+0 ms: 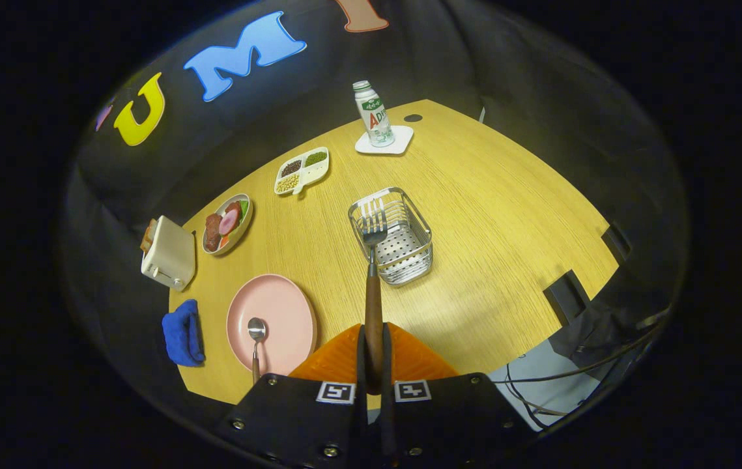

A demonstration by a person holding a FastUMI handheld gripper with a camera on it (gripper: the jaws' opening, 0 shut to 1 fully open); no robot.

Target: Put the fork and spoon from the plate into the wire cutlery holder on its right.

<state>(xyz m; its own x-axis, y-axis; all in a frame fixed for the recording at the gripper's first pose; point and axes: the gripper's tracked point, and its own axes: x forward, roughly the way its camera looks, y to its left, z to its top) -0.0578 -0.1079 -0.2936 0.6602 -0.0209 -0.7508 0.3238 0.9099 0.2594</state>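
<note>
The fork (373,273) is held by its wooden handle, which is clamped between the 2 orange fingers (335,358) of the gripper (374,355); the jaws are clenched on it. Its long axis runs straight ahead of the jaws, with the tines pointing away from them. The tines are seen over the near rim of the wire cutlery holder (403,251), which stands on the counter (507,215) beyond the jaws. Whether the tines are above the rim or already inside cannot be told.

The spoon (256,345) is left on the pink plate (279,312), to the left of the jaws, bowl pointing away and handle toward the gripper.

Risks judged from this position:
1. If the fork is released while its head rests on the rim, it may be tipped back onto the counter.
2. If the tines are driven against the wire wall, the light holder may be pushed or overturned.
3. If the grip is slack, the long handle may be pivoted between the jaws.
</note>
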